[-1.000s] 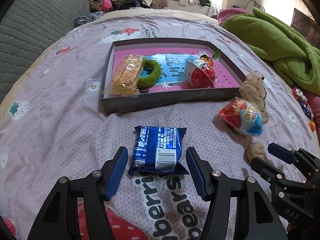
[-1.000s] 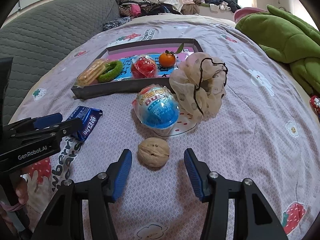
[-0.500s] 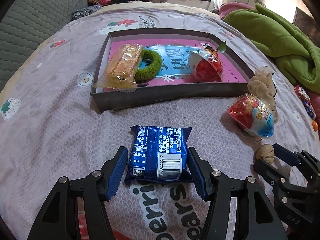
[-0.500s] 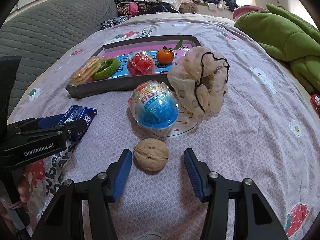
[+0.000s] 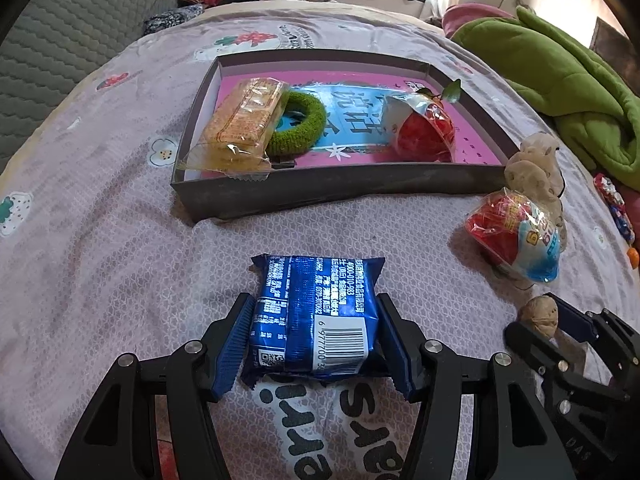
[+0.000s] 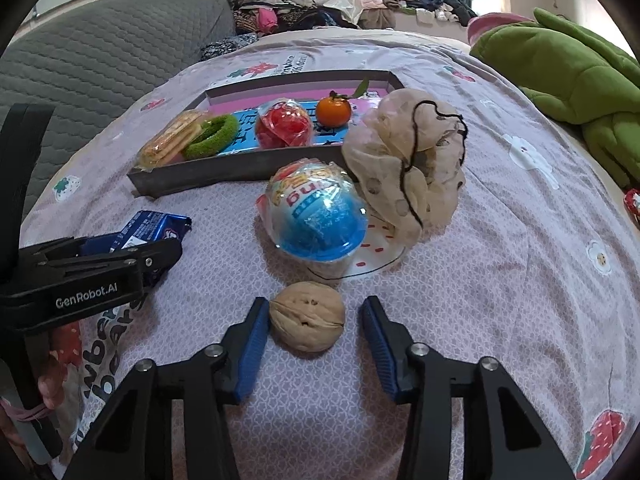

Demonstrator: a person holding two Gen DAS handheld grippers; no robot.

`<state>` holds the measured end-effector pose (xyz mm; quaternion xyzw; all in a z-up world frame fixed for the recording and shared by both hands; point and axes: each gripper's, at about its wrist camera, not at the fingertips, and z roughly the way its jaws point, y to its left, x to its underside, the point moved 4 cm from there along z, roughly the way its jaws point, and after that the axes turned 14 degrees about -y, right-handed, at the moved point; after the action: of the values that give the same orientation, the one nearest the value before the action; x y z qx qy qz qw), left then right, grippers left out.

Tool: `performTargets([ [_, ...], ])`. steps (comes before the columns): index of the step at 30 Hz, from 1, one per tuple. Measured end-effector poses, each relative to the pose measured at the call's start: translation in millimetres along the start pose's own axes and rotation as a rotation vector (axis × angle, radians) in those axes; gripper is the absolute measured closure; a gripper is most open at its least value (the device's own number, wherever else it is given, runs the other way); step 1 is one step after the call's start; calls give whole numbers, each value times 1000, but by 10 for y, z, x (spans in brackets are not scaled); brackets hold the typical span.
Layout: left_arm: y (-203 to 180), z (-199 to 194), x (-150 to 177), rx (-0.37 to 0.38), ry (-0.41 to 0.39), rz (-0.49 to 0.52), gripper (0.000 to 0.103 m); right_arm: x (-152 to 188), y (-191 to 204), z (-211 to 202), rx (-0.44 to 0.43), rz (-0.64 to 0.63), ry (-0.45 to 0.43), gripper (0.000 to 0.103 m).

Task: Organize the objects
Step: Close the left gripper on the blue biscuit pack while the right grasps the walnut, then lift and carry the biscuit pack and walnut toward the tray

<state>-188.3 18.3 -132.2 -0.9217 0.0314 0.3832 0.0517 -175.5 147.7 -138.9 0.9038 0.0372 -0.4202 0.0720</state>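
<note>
While the left tool (image 5: 312, 344) pinches the blue packet (image 5: 314, 316) on the strawberry-print bed (image 6: 500, 280), the right tool (image 6: 312, 336) stands spread around the walnut (image 6: 307, 316); clothes heap (image 6: 304, 4) behind.

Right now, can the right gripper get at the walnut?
Probably yes. The walnut lies between the right gripper's open fingers, nearer the left one, with nothing over it; the blue-capped toy egg sits farther ahead.
</note>
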Motion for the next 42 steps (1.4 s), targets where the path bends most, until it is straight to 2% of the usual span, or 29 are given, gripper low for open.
performTargets([
  [4,-26,8,25,-12,2,18,41,3,-14,0,-8,6,-2,63],
  [7,4,6,15,0,4,-4,42,4,-3,-10,-19,10,-4,68],
  [10,45,-11,7,24,5,-38,45,8,-6,-24,-21,13,-7,68],
  [17,55,-92,35,30,-16,-53,47,17,-23,-85,-36,32,-9,68],
  [30,-40,-472,43,9,-73,6,47,-27,56,-298,-49,21,-33,68],
  [42,-49,-855,21,-2,-124,11,47,-85,164,-569,-63,3,-63,68],
])
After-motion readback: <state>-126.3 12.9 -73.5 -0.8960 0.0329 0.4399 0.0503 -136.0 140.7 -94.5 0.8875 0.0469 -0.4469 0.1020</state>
